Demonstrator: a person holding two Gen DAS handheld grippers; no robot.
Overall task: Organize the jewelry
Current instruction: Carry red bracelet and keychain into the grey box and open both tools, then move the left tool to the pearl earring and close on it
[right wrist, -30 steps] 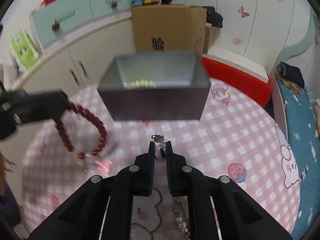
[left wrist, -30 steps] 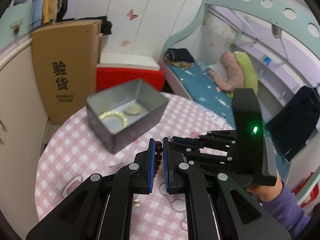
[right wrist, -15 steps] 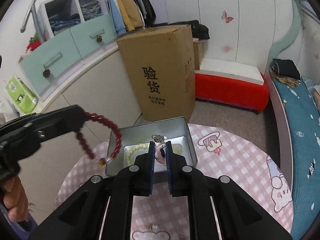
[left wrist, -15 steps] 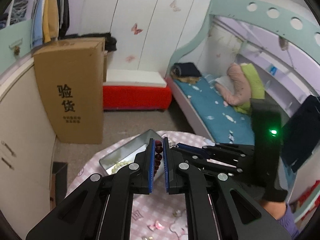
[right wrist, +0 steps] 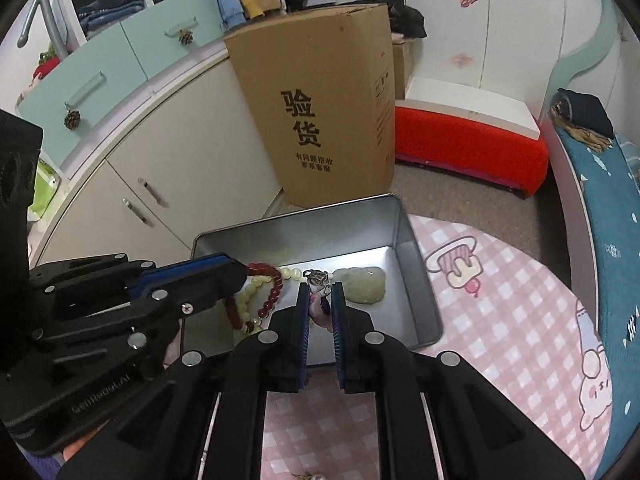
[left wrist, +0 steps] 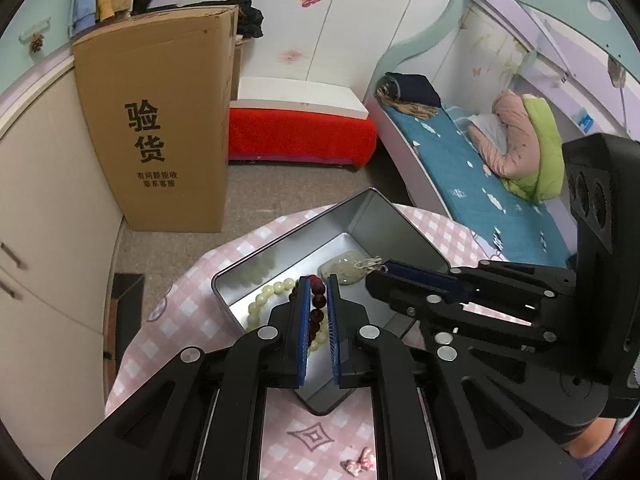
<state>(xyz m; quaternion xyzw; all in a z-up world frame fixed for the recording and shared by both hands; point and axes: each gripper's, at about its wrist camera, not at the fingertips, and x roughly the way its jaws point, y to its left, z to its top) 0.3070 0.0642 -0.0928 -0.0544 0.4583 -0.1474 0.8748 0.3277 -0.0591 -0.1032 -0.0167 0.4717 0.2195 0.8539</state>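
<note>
The left gripper (left wrist: 318, 286) was nearly closed, its 2 blue pads clamped on a dark red bead bracelet (right wrist: 269, 295), which dangled from the tips into the open silver metal tin (right wrist: 420, 280). In the right wrist view the bracelet's loop hung over the tin's left half, its lowest beads at or just above the floor; contact could not be told.

The right gripper (right wrist: 320, 298) was likewise nearly closed, pinching a small pink charm with a silver clasp (right wrist: 318, 280) above the tin's middle. Its tips reached in from the right in the left wrist view (left wrist: 386, 270).

On the tin's floor lay a pale yellow-green bead bracelet (left wrist: 267, 294) toward the left and a pale green jade-like pendant (right wrist: 366, 284) toward the far right.

The tin sat at the far edge of a round table under a pink checked cloth (right wrist: 500, 300). A small pink ornament (left wrist: 360, 462) lay on the cloth at the near side. Beyond the table stood a tall cardboard box (right wrist: 328, 100) printed with Chinese characters, and a red bench (right wrist: 468, 144) to its right.
</note>
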